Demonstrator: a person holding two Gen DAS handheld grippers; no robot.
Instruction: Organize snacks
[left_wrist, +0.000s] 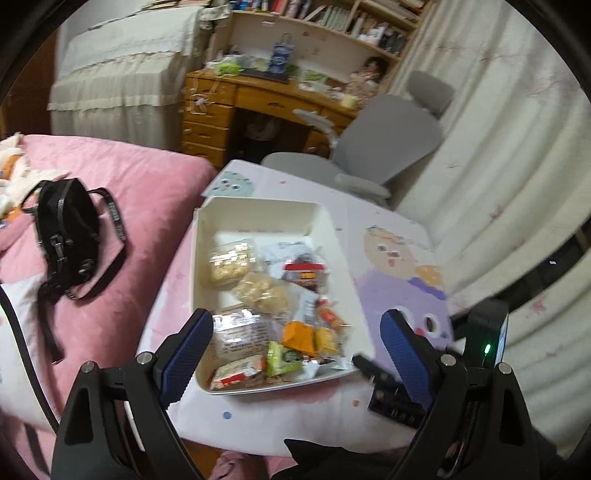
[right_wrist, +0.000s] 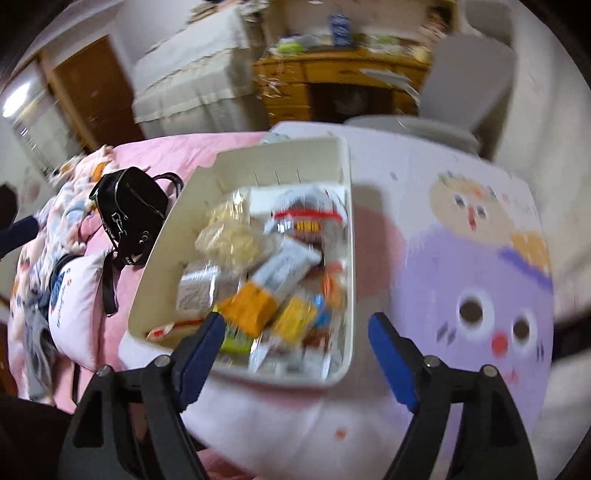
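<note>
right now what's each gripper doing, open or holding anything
Left gripper: open, holding nothing, above the white bin of snacks.
Right gripper: open, holding nothing, over the same bin's near end.

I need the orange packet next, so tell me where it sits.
In the left wrist view the orange packet lies in the white bin, toward its near right corner, between a green packet and a yellow one.
</note>
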